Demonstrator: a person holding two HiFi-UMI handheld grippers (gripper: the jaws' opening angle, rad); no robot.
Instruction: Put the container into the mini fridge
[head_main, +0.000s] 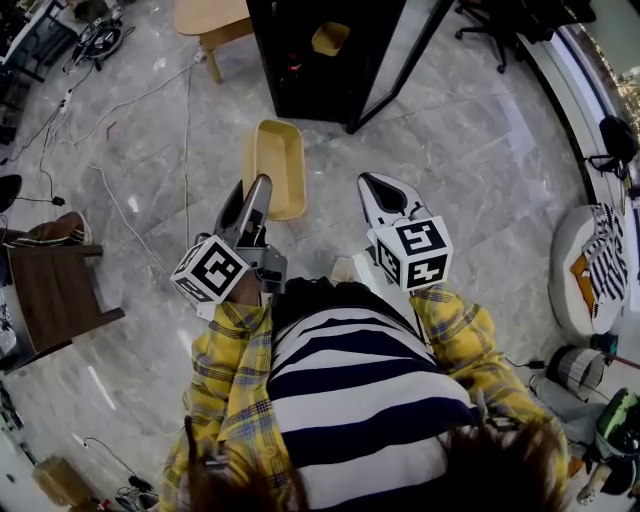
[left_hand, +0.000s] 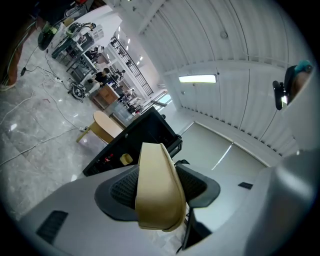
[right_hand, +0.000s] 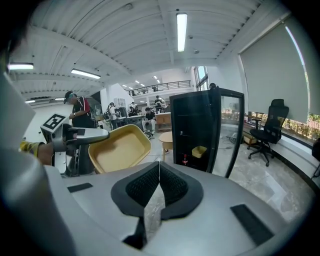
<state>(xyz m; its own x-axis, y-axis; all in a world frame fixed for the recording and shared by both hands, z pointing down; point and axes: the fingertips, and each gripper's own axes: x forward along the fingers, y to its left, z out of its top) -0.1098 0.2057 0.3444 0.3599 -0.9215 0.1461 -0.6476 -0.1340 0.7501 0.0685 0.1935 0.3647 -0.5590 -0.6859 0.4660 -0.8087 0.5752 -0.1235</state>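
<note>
My left gripper (head_main: 262, 190) is shut on the near rim of a tan rectangular container (head_main: 279, 167), held out above the floor. In the left gripper view the container's rim (left_hand: 157, 185) stands clamped between the two dark pads. The right gripper (head_main: 380, 186) hangs beside it to the right, shut with nothing in it; its pads (right_hand: 170, 186) meet at the tips. The black mini fridge (head_main: 325, 55) stands ahead with its glass door (head_main: 397, 62) swung open, and a small yellow tub (head_main: 331, 38) sits on a shelf inside. From the right gripper view the container (right_hand: 120, 149) shows at the left.
A round wooden stool (head_main: 212, 22) stands left of the fridge. Cables (head_main: 130, 215) trail over the grey marble floor at the left, near a dark wooden chair (head_main: 55, 285). An office chair (right_hand: 267, 132) is beyond the fridge at the right. People stand in the far background.
</note>
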